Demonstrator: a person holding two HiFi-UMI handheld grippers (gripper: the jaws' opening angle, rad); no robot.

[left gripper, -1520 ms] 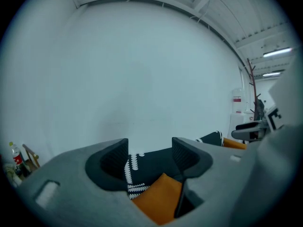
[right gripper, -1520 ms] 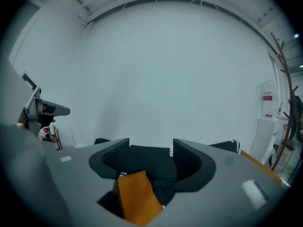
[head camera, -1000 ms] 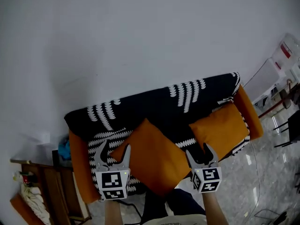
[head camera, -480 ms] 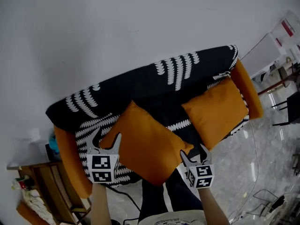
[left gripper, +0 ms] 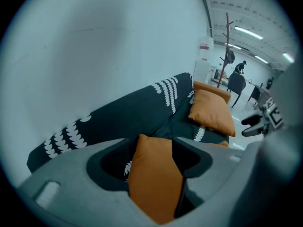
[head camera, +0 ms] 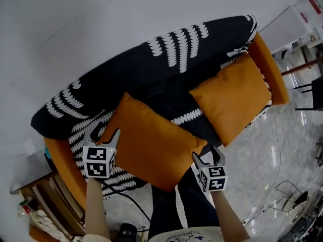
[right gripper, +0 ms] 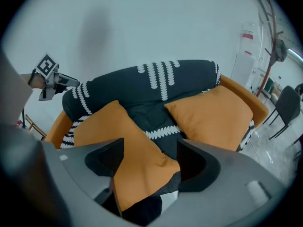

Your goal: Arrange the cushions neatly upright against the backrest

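"So, how far along was it?"
"Barely begun. Neither the near cushion (head camera: 151, 145) nor the far cushion (head camera: 232, 97) stood against the backrest (head camera: 151, 69). The left tool (head camera: 105, 132) gaped at one corner. The right tool (head camera: 207, 155), jaws just opened wide, framed another corner without pinching it."
"Obstacles?"
"Seemingly none; the side table (head camera: 48, 195) sat clear."

The wooden side table (head camera: 53, 200) runs off the head view's edge, and the near cushion (head camera: 151, 145) hides part of the sofa (head camera: 126, 79) seat.
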